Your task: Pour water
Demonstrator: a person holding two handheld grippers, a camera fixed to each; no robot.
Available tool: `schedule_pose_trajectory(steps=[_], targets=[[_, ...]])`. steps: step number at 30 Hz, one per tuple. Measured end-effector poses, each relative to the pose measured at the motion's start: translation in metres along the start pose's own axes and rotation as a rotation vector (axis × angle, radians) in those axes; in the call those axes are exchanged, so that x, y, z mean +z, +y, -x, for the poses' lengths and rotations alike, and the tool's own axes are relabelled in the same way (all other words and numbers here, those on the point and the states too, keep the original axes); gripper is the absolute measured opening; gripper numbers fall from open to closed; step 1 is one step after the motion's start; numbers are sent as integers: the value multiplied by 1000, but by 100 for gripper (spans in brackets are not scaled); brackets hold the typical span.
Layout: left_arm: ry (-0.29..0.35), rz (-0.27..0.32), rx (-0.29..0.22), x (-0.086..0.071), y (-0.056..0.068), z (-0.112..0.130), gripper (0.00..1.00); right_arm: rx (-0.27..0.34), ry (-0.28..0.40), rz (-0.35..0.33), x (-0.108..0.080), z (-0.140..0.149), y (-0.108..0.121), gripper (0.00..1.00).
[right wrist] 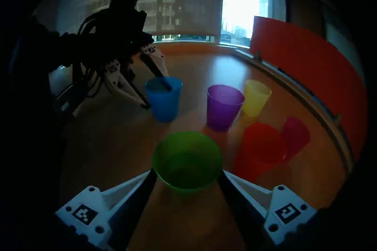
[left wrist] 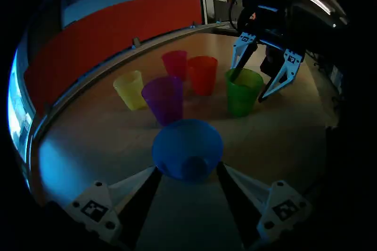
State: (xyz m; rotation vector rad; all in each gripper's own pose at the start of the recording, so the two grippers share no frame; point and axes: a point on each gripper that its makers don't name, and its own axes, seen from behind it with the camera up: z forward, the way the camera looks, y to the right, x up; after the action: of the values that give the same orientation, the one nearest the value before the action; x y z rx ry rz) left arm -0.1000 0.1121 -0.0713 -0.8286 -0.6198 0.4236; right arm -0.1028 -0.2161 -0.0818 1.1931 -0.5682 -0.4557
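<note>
The left gripper (left wrist: 188,167) has the blue cup (left wrist: 187,145) between its jaws; the jaws are set to the cup's width, and both fingers look to be pressing on its sides just under the rim, so the cup appears gripped. The right gripper (right wrist: 187,172) has the green cup (right wrist: 187,157) between its jaws in the same way, one finger against each side. Seen from the opposite gripper, each cup is upright with its base on or very near the table (left wrist: 282,147); whether either base has left the wood cannot be told. Beyond the left jaws, between them and the green cup, stand a purple cup (left wrist: 164,98), a yellow cup (left wrist: 130,89), a pink cup (left wrist: 175,64) and a red cup (left wrist: 202,74), all upright and apart from both grippers. Whether there is water inside the blue or the green cup cannot be told, since the light is dim and the insides are dark; no stream or spill shows on the table. By this reckoning the task is at its start: both cups seem to be in hand and the pour itself is not yet begun; what is left is lifting one cup, bringing its rim over the other and tilting it; which cup is meant to give and which to receive cannot be judged from here.
</note>
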Motion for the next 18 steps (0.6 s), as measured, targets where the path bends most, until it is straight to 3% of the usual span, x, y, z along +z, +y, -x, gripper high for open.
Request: schedule_pose_trajectory(steps=[9, 18], targets=[[-33, 0, -7, -5, 0, 10, 84, 9, -5, 15, -10, 4, 3, 97], [-52, -33, -6, -17, -7, 21, 84, 20, -11, 31, -20, 13, 3, 97]])
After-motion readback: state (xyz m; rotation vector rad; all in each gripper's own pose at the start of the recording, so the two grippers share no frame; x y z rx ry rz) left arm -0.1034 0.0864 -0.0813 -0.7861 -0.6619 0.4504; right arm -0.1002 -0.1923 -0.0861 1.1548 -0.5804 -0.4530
